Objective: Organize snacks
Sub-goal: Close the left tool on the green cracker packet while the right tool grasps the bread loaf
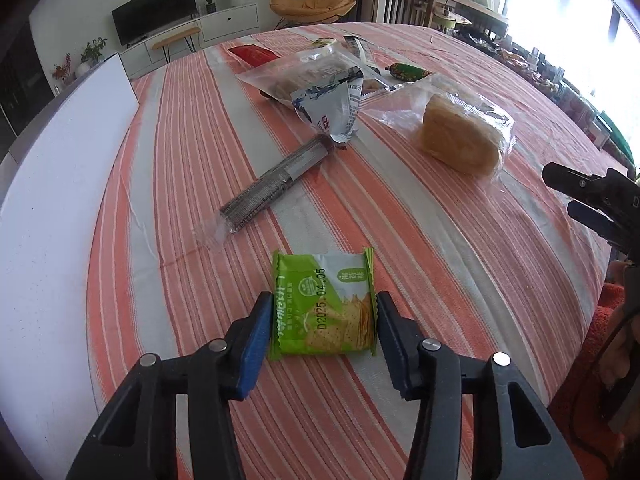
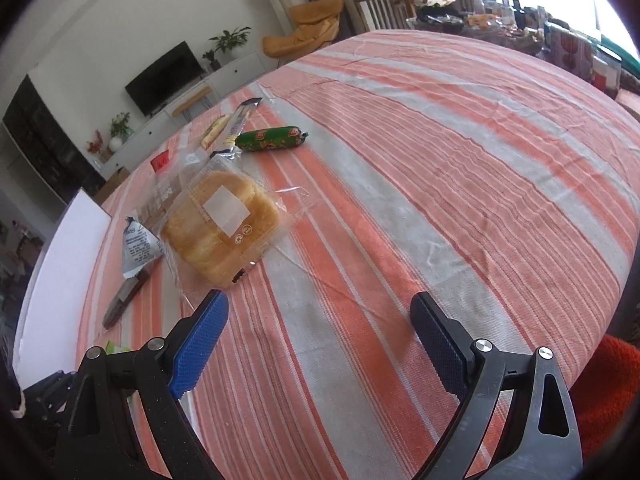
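A green cracker packet [image 1: 324, 312] lies flat on the striped tablecloth [image 1: 460, 260], near the front edge. My left gripper [image 1: 323, 300] straddles it, and both blue pads touch its side edges. In the right wrist view my right gripper [image 2: 319, 300] stands wide open over bare cloth with nothing between its fingers. It also shows at the right edge of the left wrist view [image 1: 580, 196]. Just beyond its left finger lies a bread loaf in a clear bag [image 2: 220, 224].
Farther back are a dark long biscuit sleeve [image 1: 276, 178], a crumpled white-and-blue wrapper [image 1: 332, 108], a clear bag of snacks [image 1: 304, 72], a red packet [image 1: 252, 54] and a green sausage [image 2: 272, 138]. A white board [image 1: 60, 200] borders the table's left side.
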Demonstrator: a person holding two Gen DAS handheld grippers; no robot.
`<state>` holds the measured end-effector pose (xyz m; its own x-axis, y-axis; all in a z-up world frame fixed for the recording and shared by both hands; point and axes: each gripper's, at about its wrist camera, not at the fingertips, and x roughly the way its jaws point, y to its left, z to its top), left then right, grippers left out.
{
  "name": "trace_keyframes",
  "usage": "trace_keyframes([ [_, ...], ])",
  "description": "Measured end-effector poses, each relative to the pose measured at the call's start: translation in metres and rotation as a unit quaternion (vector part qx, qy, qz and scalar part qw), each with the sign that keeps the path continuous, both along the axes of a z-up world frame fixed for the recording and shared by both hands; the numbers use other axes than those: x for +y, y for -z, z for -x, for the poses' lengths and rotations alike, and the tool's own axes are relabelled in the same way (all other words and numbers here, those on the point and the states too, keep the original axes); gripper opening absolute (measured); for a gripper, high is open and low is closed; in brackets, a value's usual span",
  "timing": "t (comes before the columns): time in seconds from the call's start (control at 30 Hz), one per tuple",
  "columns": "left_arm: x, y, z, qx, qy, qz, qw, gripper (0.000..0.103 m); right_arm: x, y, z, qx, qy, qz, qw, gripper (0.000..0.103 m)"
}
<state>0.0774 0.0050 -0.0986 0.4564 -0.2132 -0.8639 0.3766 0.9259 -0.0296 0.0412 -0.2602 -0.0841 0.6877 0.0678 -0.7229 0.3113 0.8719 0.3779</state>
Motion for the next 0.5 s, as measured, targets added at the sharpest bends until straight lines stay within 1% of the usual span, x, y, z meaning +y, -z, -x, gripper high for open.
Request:
trace_keyframes([
  [0.03, 0.002, 0.0, 0.002, -0.002, -0.002, 0.004, 1.0, 0.05, -0.003, -0.006, -0.001, -0.007, -0.006, -0.009, 1.0, 0.094],
  [0.07, 0.003, 0.0, 0.005, -0.004, -0.003, 0.006, 1.0, 0.05, -0.002, -0.015, -0.005, -0.017, -0.024, -0.004, 1.0, 0.094],
  [0.13, 0.003, 0.0, 0.008, -0.008, -0.003, 0.006, 0.9999, 0.05, 0.008, -0.033, -0.024, -0.025, -0.088, 0.031, 0.995, 0.094],
  [0.17, 0.003, 0.0, 0.008, -0.009, -0.003, 0.006, 0.9999, 0.05, 0.016, -0.039, -0.037, -0.016, -0.13, 0.05, 0.99, 0.094],
  [0.2, 0.003, 0.0, 0.008, -0.009, -0.003, 0.007, 0.9999, 0.05, 0.025, -0.041, -0.055, 0.009, -0.18, 0.068, 0.981, 0.094],
  [0.23, 0.004, 0.0, 0.008, -0.008, -0.005, 0.01, 0.9999, 0.05, 0.033, -0.04, -0.071, 0.033, -0.215, 0.086, 0.972, 0.094],
  [0.3, 0.007, -0.001, 0.008, -0.005, -0.011, 0.02, 0.9997, 0.05, 0.051, -0.035, -0.098, 0.074, -0.269, 0.136, 0.951, 0.094],
  [0.33, 0.008, -0.001, 0.008, -0.003, -0.013, 0.026, 0.9996, 0.05, 0.06, -0.03, -0.111, 0.091, -0.283, 0.167, 0.94, 0.094],
  [0.37, 0.01, -0.001, 0.008, -0.001, -0.016, 0.032, 0.9994, 0.05, 0.066, -0.024, -0.122, 0.106, -0.292, 0.186, 0.932, 0.094],
  [0.4, 0.011, -0.002, 0.008, 0.001, -0.018, 0.037, 0.9992, 0.05, 0.072, -0.017, -0.133, 0.119, -0.303, 0.189, 0.926, 0.094],
  [0.43, 0.012, -0.002, 0.009, 0.002, -0.02, 0.041, 0.999, 0.05, 0.076, -0.01, -0.14, 0.13, -0.309, 0.184, 0.924, 0.094],
  [0.5, 0.016, -0.002, 0.009, 0.006, -0.025, 0.049, 0.9985, 0.05, 0.082, 0.003, -0.15, 0.15, -0.302, 0.197, 0.92, 0.092],
])
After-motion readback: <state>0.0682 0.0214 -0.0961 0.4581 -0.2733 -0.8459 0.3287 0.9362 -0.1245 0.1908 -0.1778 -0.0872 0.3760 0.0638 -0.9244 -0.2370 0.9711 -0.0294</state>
